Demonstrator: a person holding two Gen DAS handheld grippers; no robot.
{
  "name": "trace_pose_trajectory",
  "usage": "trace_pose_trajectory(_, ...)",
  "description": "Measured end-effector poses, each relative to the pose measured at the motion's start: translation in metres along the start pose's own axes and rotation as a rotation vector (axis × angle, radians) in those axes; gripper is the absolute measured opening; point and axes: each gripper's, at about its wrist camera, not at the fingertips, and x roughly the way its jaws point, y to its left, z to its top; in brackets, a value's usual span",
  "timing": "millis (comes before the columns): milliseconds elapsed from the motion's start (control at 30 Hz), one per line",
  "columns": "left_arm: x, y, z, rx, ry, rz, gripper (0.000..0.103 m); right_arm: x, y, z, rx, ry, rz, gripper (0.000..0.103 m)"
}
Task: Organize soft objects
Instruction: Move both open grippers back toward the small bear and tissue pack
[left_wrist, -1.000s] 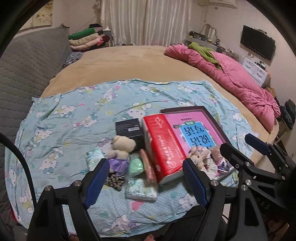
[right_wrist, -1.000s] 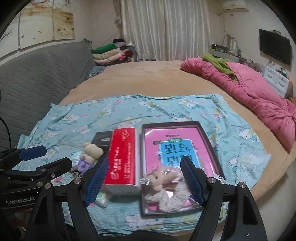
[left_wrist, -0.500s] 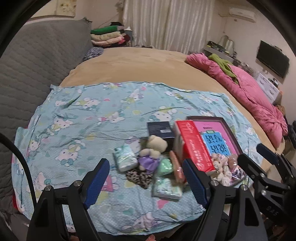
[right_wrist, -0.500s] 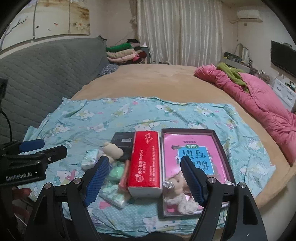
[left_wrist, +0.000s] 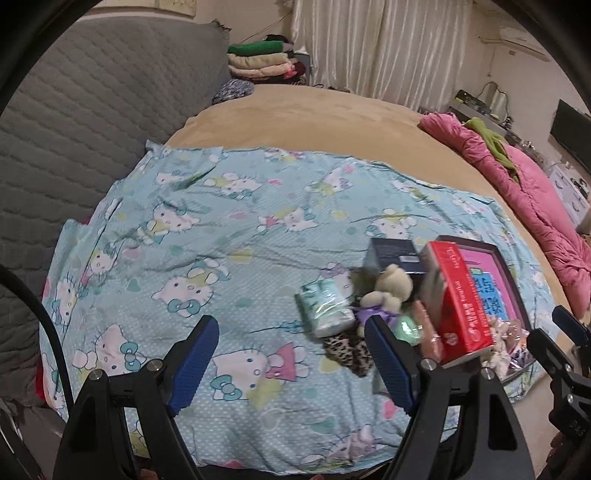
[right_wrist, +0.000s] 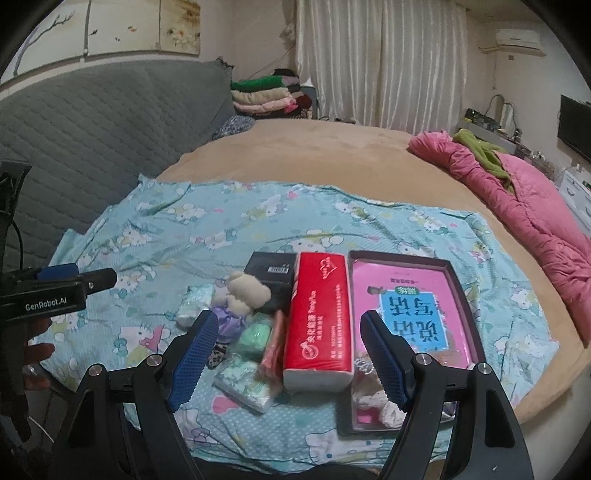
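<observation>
Soft pile, teddy bear (right_wrist: 246, 291), tissue packs (left_wrist: 325, 308) and leopard scrunchie (left_wrist: 349, 350), is sitting untouched on the bed sheet (left_wrist: 221, 229), left of the red tissue box (right_wrist: 319, 321). Left gripper (left_wrist: 291, 360) is sliding left off the pile; right gripper (right_wrist: 290, 356) is drifting too. Both fingers released, empty: no pick begun.

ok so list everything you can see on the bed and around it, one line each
red rectangular tissue pack: one, red, mid sheet, left of the tray
dark shallow tray: one, holds a pink book
pink book: one, pink and blue
beige plush bear: one, purple dress, left of tissue pack
black box: one, behind the bear
small wrapped tissue packets: at least two, pale green
cartoon-cat cotton sheet: one, light blue
pink quilt: one, right side of the bed
folded clothes: one stack, far end
left claw: open, empty
right claw: open, empty
</observation>
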Motion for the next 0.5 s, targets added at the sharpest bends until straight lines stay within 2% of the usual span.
trace_pose_trajectory(200, 0.027, 0.013, -0.010, -0.026, 0.044, 0.010, 0.081, 0.022, 0.015, -0.006, -0.041, 0.040, 0.019, 0.080)
trace_pose_trajectory(433, 0.066, 0.016, -0.008, -0.065, 0.113, -0.053, 0.081, 0.055, 0.037, -0.009, -0.078, 0.090, 0.054, 0.080)
trace_pose_trajectory(500, 0.080, 0.014, -0.003, -0.080, 0.135, -0.095, 0.081, 0.064, 0.043, -0.010, -0.089, 0.099, 0.061, 0.080)
